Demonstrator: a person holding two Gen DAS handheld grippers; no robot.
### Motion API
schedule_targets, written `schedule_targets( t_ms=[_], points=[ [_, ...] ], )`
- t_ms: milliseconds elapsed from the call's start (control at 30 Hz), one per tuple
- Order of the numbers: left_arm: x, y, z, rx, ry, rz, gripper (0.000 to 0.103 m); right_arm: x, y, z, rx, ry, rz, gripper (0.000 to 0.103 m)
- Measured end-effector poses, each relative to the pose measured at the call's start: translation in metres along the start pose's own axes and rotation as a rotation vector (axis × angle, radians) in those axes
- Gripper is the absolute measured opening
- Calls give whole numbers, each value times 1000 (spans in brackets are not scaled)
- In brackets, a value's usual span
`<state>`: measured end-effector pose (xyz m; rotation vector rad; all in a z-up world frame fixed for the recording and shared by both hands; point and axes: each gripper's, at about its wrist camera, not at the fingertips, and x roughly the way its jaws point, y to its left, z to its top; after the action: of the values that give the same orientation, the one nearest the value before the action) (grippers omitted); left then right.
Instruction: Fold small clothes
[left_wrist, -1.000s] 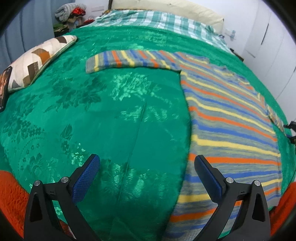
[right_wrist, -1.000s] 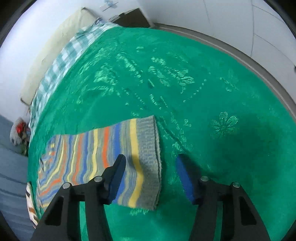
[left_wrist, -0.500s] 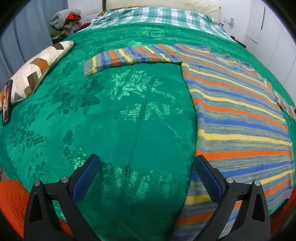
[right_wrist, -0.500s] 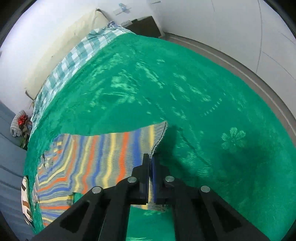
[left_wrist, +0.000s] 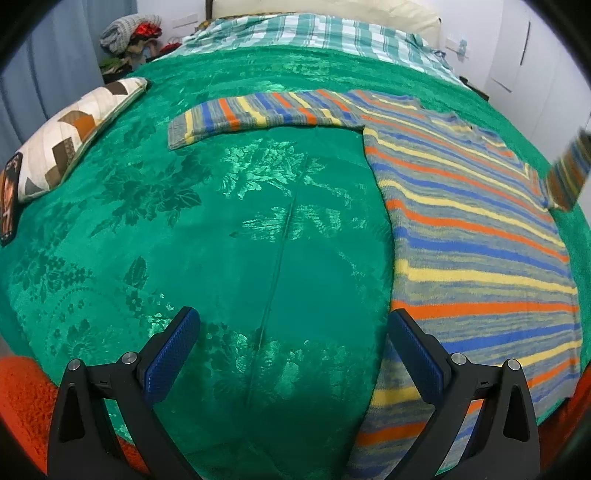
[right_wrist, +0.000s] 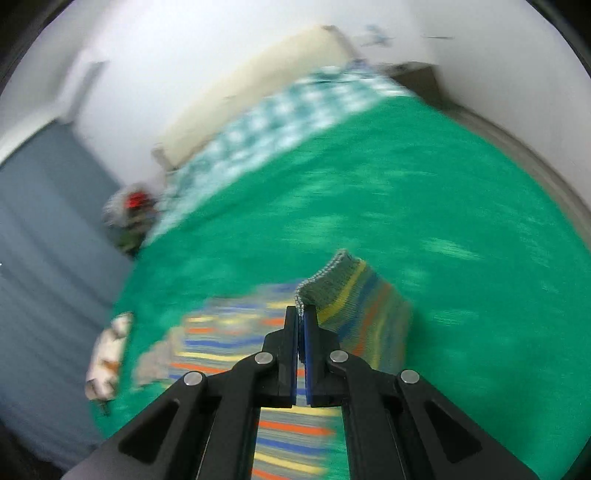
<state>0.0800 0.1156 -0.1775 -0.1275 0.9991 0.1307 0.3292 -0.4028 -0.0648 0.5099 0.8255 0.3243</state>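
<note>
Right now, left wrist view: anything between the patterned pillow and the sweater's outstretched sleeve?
Nothing but bare green bedspread between the patterned pillow and the striped sweater's sleeve cuff; it shows in the left wrist view.

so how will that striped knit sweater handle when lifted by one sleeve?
Likely floppy: the cuff pinched in the right tool droops beside it. The striped knit sweater looks thick, so probably drags. Its fuzzy knit should grip, not slip.

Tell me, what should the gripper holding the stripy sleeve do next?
Probably carry it across and lay it on the sweater's body. The right gripper is shut on the sleeve cuff, lifted off the green blanket, while the striped sweater lies flat. The left gripper hangs open, holding nothing.
</note>
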Motion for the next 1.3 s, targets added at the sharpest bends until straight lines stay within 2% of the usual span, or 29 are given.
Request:
schedule_targets(
  t_ms=[133,267,333,367,400,433,500,567,700,767,800,833,867,900,933,967,1033,1133,1233,1300],
  points=[
    [-6,4,0,-8,-18,-7,102,53,72,2,-49,66,126,2],
    [-5,14,-1,-39,-12,-12,102,114,119,-12,-98,149,181,3],
    [-1,15,-2,-50,2,-17,102,154,132,-24,-74,253,235,19],
    [0,16,-3,-51,8,-19,102,171,132,-28,-41,309,239,53],
    [1,16,-3,-50,13,-19,102,184,129,-32,-4,352,227,72],
    [2,16,-4,-49,16,-21,102,190,124,-34,38,363,226,72],
    [2,15,-4,-50,15,-26,102,186,112,-32,79,328,242,72],
    [4,15,-4,-53,20,-30,102,181,94,-27,107,319,203,72],
    [10,11,-3,-52,31,-34,102,181,60,-35,91,391,97,72],
    [12,7,-3,-37,36,-27,102,188,35,-49,89,461,54,68],
    [12,5,-4,-26,36,-24,102,191,21,-56,87,491,7,64],
    [11,4,-4,-20,36,-23,102,194,5,-63,74,512,-84,59],
    [11,4,-5,-16,35,-23,102,193,-10,-67,54,511,-197,43],
    [10,4,-5,-16,35,-24,102,189,-23,-66,44,493,-274,35],
    [10,6,-6,-20,36,-24,102,179,-34,-62,44,453,-347,38],
    [10,7,-6,-26,37,-23,102,171,-41,-57,57,423,-382,44],
    [11,9,-5,-42,38,-24,102,156,-48,-45,99,370,-330,44],
    [13,11,-2,-59,33,-22,102,153,-35,-26,59,340,-217,44],
    [15,10,-3,-51,36,-13,102,173,-12,-17,21,370,-103,44],
    [15,9,-5,-35,38,-4,102,196,-9,-21,44,409,-91,43]
  ],
)
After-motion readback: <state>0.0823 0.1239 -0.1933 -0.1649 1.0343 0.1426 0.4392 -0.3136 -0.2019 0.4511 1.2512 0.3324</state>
